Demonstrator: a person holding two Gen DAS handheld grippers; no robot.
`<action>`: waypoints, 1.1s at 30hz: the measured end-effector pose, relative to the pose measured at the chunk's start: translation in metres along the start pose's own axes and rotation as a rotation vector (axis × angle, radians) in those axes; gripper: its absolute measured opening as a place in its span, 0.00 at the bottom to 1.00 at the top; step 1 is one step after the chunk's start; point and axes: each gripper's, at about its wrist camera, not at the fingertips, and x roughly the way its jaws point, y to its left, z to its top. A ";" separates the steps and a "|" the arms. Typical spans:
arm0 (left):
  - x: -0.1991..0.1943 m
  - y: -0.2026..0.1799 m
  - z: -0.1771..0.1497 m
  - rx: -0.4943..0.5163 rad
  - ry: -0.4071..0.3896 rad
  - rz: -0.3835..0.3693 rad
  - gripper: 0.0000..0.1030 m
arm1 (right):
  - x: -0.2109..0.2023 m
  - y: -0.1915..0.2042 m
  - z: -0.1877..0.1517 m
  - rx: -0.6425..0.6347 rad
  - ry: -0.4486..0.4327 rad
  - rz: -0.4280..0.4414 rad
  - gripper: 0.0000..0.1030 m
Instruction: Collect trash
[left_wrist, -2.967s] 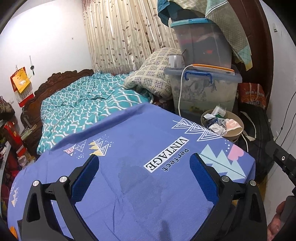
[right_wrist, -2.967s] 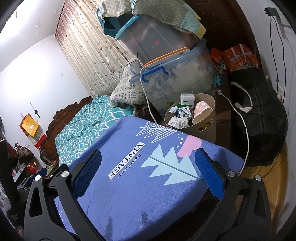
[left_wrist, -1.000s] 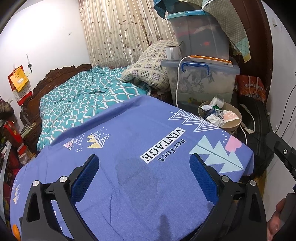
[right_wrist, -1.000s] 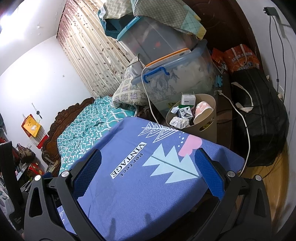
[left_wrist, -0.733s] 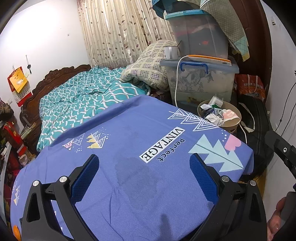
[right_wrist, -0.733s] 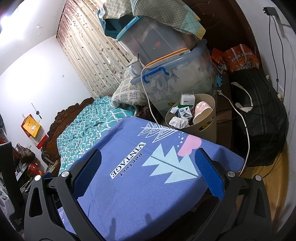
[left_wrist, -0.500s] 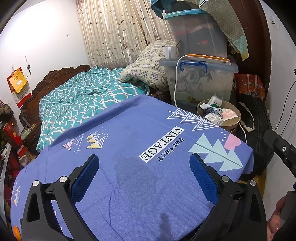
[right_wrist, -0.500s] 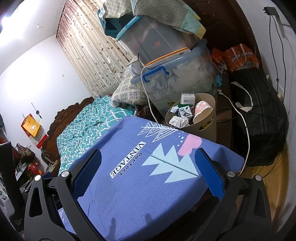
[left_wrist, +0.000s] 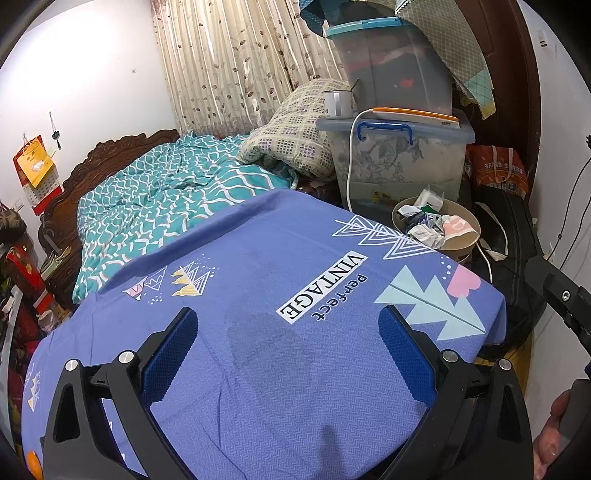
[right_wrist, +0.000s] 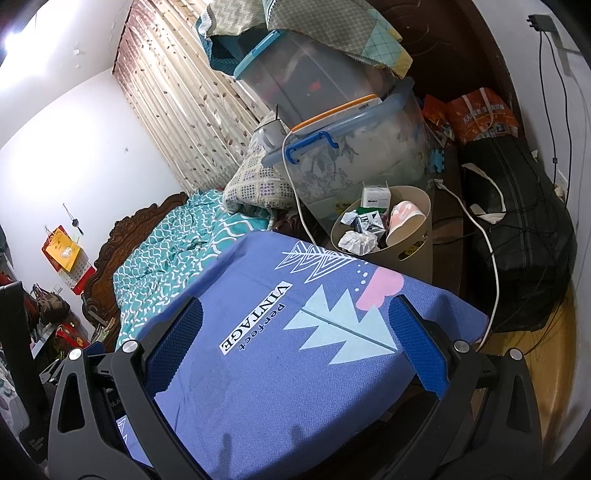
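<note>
A beige waste bin (left_wrist: 465, 244) (right_wrist: 417, 251) stands past the far right corner of a table covered with a blue "Perfect VINTAGE" cloth (left_wrist: 288, 362) (right_wrist: 280, 373). In the bin lie crumpled paper (right_wrist: 357, 242), small cartons (right_wrist: 375, 197) and a pink-printed paper cup (right_wrist: 403, 218). My left gripper (left_wrist: 288, 350) is open and empty over the cloth's near part. My right gripper (right_wrist: 295, 350) is open and empty over the cloth, short of the bin.
Stacked clear storage boxes (left_wrist: 399, 162) with a white mug (left_wrist: 338, 104) and a white cable (right_wrist: 491, 266) stand behind the bin. A black bag (right_wrist: 517, 236) lies to its right. A bed with a teal quilt (left_wrist: 162, 206) lies to the left.
Both grippers have drifted back slightly from the bin; the left view shows a little more of the room. Both stay open and empty.
</note>
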 end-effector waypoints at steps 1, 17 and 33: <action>0.000 0.000 0.000 0.002 0.000 -0.001 0.92 | 0.000 0.000 0.000 0.000 0.000 0.000 0.97; 0.000 0.000 -0.002 0.006 0.000 -0.004 0.92 | -0.001 0.000 0.000 0.000 0.000 -0.001 0.97; 0.001 0.001 -0.004 0.007 0.001 -0.007 0.92 | -0.001 0.001 -0.002 0.002 0.001 -0.002 0.97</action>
